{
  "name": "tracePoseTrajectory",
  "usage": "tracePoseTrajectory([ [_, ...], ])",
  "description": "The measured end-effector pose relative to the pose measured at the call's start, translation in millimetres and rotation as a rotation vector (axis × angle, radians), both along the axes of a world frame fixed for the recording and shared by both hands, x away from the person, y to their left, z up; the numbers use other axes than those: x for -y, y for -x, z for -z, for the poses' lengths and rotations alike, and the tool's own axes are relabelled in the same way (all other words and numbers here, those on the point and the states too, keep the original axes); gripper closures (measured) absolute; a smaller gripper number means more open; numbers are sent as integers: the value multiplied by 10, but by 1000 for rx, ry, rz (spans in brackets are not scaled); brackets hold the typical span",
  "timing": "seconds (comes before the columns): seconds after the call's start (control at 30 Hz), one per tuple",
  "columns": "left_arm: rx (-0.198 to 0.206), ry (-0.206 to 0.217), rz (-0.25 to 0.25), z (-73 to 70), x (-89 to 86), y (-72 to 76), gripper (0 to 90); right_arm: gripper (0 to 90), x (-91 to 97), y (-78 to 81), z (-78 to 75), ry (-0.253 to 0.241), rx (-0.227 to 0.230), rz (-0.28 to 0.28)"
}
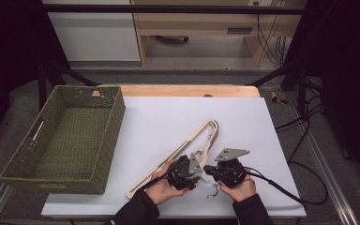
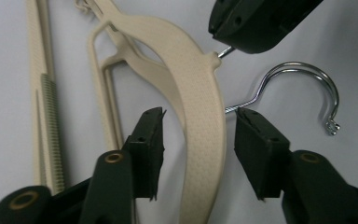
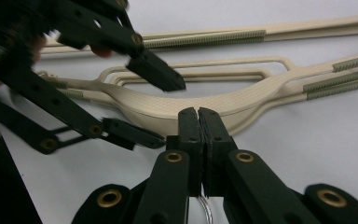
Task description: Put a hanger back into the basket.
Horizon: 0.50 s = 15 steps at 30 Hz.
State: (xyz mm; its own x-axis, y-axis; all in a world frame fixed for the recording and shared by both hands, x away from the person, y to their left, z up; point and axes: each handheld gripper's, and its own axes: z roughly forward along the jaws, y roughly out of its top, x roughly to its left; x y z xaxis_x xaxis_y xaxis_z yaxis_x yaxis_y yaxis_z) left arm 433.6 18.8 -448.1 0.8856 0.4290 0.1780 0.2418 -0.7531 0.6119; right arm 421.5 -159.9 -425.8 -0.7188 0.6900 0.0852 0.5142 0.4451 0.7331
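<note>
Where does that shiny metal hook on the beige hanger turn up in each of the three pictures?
High view: the metal hook lies low, near the centre, between the two hands.
Left gripper view: at right, curving over the white table.
Right gripper view: a sliver at the bottom edge, under the shut jaws.
Shared landmark: the beige hanger.

Both of the person's forearms are covered by dark, near-black sleeves [image 1: 136, 213] reaching to the wrists. Each hand carries a black two-jaw gripper with a round, chunky body; the left gripper [image 1: 183, 172] and the right gripper [image 1: 226, 171] each wear a flat grey three-cornered plate [image 1: 231, 153] on top. A black cable [image 1: 281, 190] trails from the right one. The jaws are slim black linkage arms with brass-coloured pivot rivets [image 3: 174, 157] and blocky black pads [image 2: 149, 149].
</note>
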Motion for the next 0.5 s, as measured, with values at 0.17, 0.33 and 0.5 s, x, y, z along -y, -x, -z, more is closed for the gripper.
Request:
tracePoseTrajectory([
  [0.17, 28, -50, 3, 17, 45, 23, 716, 892, -10, 13, -4, 13, 4, 0],
  [0.33, 38, -72, 9, 6, 34, 33, 743, 886, -22, 17, 13, 17, 1, -7],
  [0.5, 51, -59, 10, -34, 2, 60, 750, 780, 23, 34, -55, -34, 36, 1],
])
